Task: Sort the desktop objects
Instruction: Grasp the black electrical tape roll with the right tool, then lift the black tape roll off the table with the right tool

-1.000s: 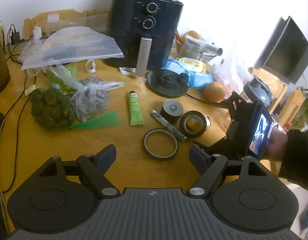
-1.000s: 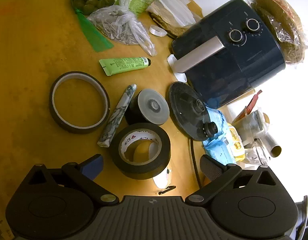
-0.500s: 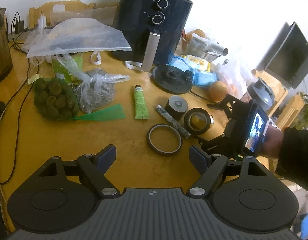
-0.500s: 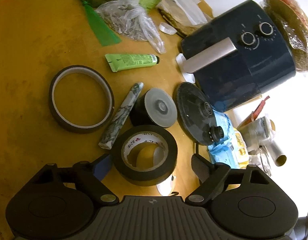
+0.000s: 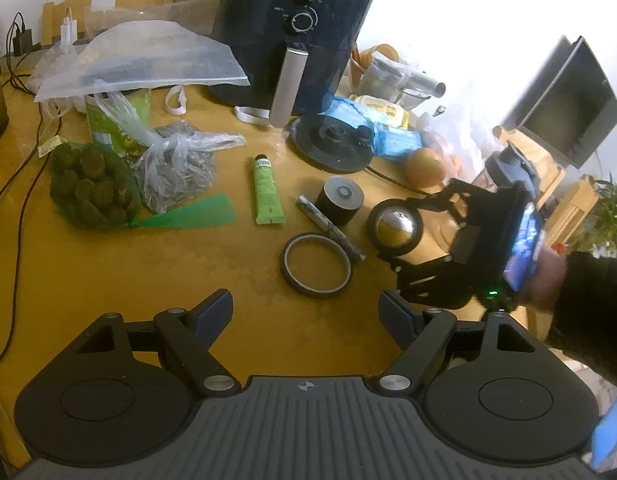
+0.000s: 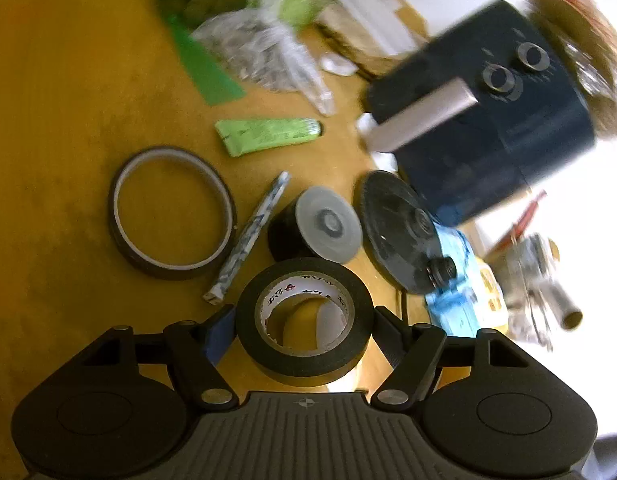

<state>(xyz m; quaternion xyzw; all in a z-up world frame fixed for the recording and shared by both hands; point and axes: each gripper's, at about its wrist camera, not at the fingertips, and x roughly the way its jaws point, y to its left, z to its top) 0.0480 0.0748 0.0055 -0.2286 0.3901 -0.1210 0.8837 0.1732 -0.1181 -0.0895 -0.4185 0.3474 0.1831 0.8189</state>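
Note:
My right gripper [image 6: 302, 326] is shut on a black tape roll [image 6: 304, 320], one finger on each side of it. The roll also shows in the left wrist view [image 5: 394, 227], held between the right gripper's fingers [image 5: 436, 200] a little off the table. On the wooden table [image 5: 128, 264] lie a thin brown tape ring [image 5: 316, 264], a patterned stick [image 5: 330, 228], a black cylinder with a grey lid [image 5: 339, 200] and a green tube [image 5: 266, 190]. My left gripper [image 5: 306, 312] is open and empty above the near table.
A dark air fryer [image 5: 300, 36] stands at the back, a black round lid [image 5: 330, 146] and blue packet [image 5: 392, 132] in front of it. Plastic bags [image 5: 176, 164], a green net of fruit [image 5: 92, 190], an orange [image 5: 424, 168] and cables [image 5: 12, 168] lie around.
My right gripper moved forward and closed around the black tape roll, which now sits between its fingers. My left gripper drew back and rose a little, still open.

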